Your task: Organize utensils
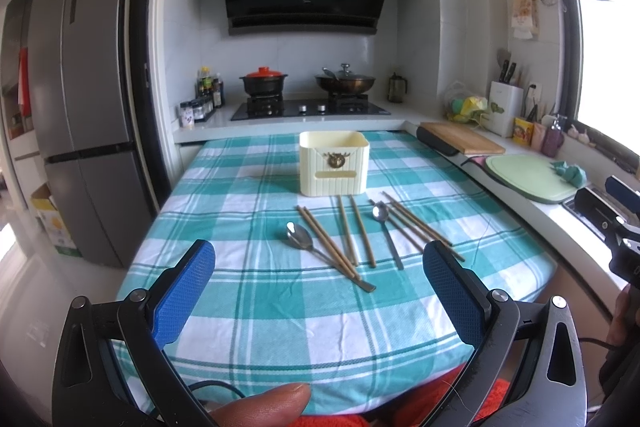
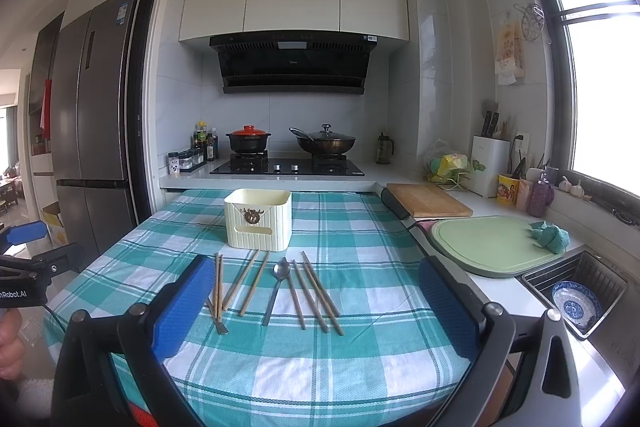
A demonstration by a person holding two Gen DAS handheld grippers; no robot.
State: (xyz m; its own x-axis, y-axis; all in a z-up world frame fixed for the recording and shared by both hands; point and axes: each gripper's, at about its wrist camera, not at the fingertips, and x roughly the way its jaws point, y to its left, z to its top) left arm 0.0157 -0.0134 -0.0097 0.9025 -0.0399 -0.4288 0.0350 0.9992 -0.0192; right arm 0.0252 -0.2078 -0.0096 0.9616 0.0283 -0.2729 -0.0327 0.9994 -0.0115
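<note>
Tools first: my left tool [image 1: 319, 269] and right tool [image 2: 316, 285] both hang spread wide and empty above the near edge of the table [image 1: 248, 311], which wears a teal checked cloth. Just beyond them I see chopsticks [image 1: 362, 229] lying loose with two spoons [image 1: 299, 238] among them, the left spoon's handle crossing under one pair. Further back, behind the utensils, a cream holder box [image 1: 334, 163] stands upright.

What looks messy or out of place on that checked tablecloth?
Brown wooden chopsticks and two steel spoons lie scattered at mixed angles, some crossing, before the cream plastic holder box, which stands upright. Nothing looks spilled or broken.
</note>
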